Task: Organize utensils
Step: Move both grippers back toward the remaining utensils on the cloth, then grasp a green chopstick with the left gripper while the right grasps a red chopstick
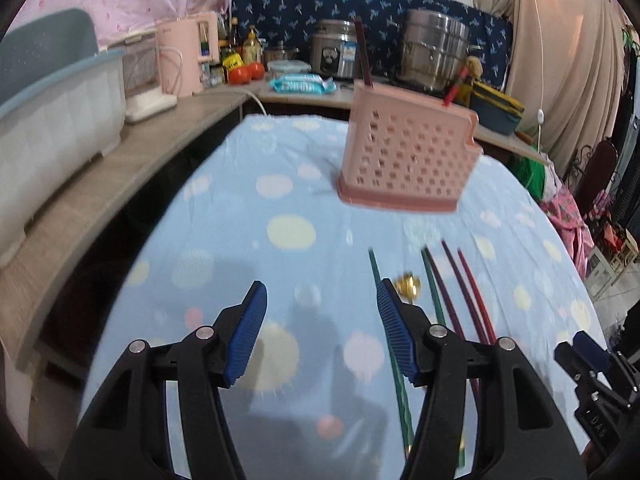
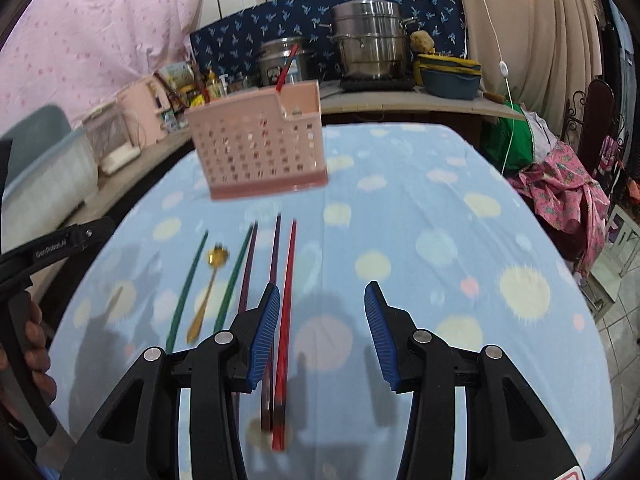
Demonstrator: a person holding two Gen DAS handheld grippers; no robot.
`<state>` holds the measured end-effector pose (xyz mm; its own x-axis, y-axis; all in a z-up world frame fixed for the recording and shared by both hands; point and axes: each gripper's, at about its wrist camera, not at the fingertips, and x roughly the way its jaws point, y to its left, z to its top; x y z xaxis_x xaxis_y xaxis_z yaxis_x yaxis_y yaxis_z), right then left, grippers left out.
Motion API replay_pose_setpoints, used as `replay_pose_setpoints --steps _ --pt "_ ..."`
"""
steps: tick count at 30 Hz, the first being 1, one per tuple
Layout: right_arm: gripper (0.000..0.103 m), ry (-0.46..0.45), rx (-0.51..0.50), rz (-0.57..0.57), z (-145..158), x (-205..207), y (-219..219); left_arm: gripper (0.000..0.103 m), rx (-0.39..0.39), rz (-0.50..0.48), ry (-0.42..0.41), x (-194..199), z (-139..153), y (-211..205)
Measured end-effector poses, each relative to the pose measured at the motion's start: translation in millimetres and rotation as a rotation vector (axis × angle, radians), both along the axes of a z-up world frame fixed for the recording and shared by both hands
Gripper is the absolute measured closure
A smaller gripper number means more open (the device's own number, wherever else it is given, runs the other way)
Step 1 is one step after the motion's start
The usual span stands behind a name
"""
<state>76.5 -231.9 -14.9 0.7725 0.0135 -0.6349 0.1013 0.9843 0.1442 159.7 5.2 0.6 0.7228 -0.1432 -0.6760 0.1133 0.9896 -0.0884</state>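
Observation:
A pink perforated utensil holder (image 1: 408,152) (image 2: 260,144) stands on the blue dotted tablecloth, with a red chopstick (image 2: 286,68) upright in it. On the cloth lie two green chopsticks (image 2: 186,284) (image 1: 394,344), a gold spoon (image 2: 208,288) (image 1: 408,282), two purple chopsticks (image 2: 274,256) (image 1: 454,288) and a red chopstick (image 2: 286,312) (image 1: 476,292). My left gripper (image 1: 320,294) is open and empty above the cloth, left of the utensils. My right gripper (image 2: 322,294) is open and empty; its left finger (image 2: 264,336) is over the red and purple chopsticks.
A wooden counter (image 1: 132,160) runs along the left and back with a white tub (image 1: 52,128), a pink kettle (image 1: 188,56), bottles, tomatoes (image 1: 246,72), steel pots (image 2: 370,40) and a lunch box (image 2: 448,74). Clothes (image 2: 560,192) hang at the right table edge.

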Motion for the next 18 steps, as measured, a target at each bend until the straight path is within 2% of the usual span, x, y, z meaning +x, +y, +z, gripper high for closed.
replay_pose_setpoints --steps 4,10,18 --pt "0.061 0.064 0.040 -0.007 -23 -16 6 0.049 0.016 -0.012 0.043 -19 -19 -4" --pt "0.063 0.104 0.080 -0.008 -42 -26 11 0.049 0.017 -0.036 0.095 -38 -36 -12" --pt "0.078 0.129 0.084 0.009 -52 -31 18 0.049 0.011 -0.071 0.114 -52 -42 -21"
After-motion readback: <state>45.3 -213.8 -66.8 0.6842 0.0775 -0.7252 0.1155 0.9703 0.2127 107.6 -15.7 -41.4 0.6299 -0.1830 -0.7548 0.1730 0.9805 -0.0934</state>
